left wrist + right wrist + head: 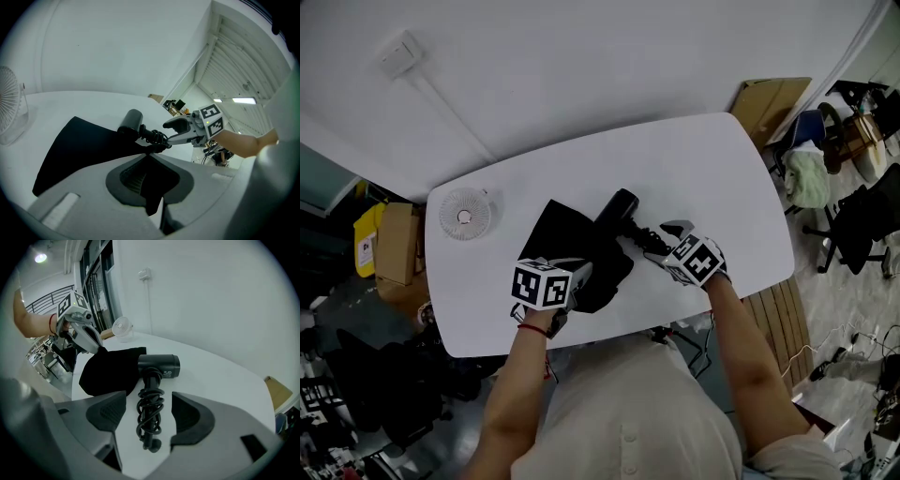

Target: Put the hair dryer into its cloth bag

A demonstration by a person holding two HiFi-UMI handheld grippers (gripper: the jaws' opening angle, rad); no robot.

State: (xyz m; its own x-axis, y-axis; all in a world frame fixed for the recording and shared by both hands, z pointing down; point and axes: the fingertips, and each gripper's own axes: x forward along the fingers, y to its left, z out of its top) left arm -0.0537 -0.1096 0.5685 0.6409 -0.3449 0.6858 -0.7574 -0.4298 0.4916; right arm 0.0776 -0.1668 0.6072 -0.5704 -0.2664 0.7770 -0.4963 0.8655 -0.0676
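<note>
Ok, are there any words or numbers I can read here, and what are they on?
Hair dryer: small pale print on its barrel, too small to read.
Yellow container beside the table: a white label, too blurred to read.
No other text can be read.

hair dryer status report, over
Left tool shut on cloth bag. Right tool open, astride the cord-wrapped handle. Hair dryer on table at bag's edge, not in. Desk fan well clear.
</note>
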